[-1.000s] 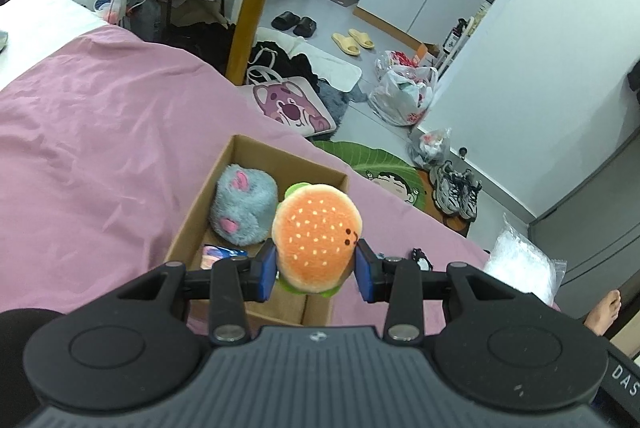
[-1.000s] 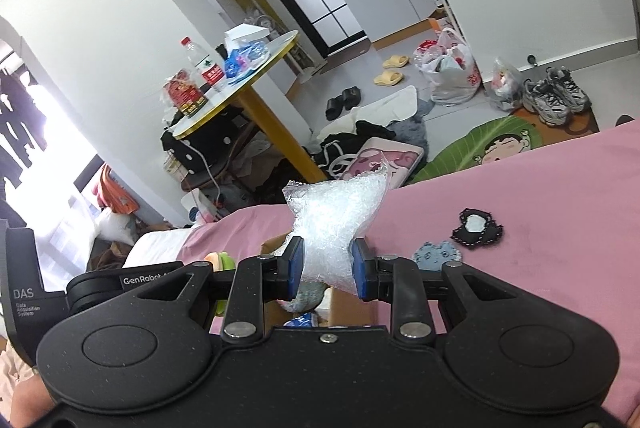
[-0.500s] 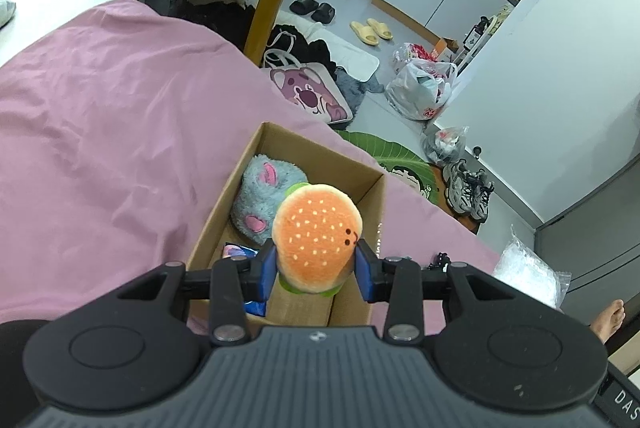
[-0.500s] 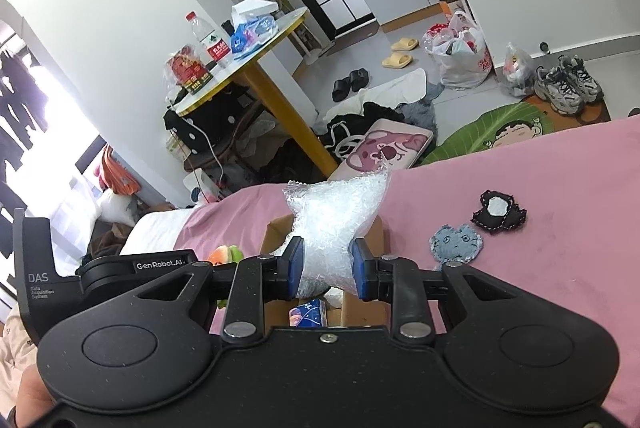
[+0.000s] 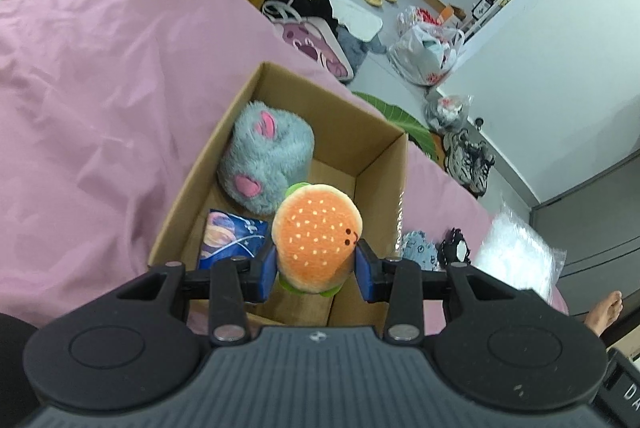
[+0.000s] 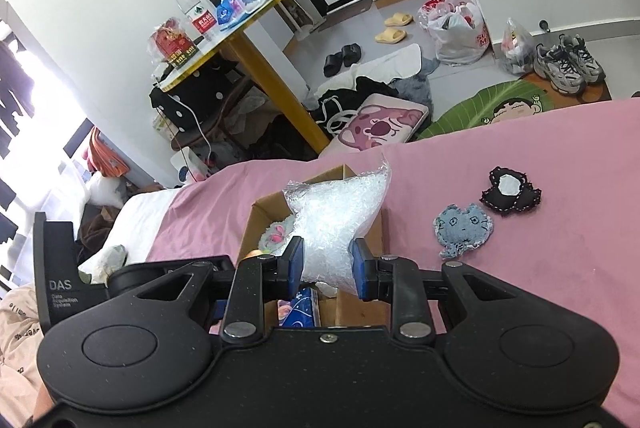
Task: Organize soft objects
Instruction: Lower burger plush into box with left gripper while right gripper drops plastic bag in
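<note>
The left gripper (image 5: 316, 268) clamps a burger plush (image 5: 317, 240) above the near end of the cardboard box (image 5: 192, 179), where bare floor lies between a grey plush (image 5: 266, 157) and the right wall. The right gripper (image 6: 326, 264) pinches a clear crinkled bag (image 6: 336, 220) over the box's right rim

Left claw (image 5: 316, 274) clamped on burger plush (image 5: 316, 238), held above cardboard box (image 5: 384, 147) containing grey plush (image 5: 266, 157) and blue packet (image 5: 234, 240); box on pink bed (image 5: 100, 67).
</note>
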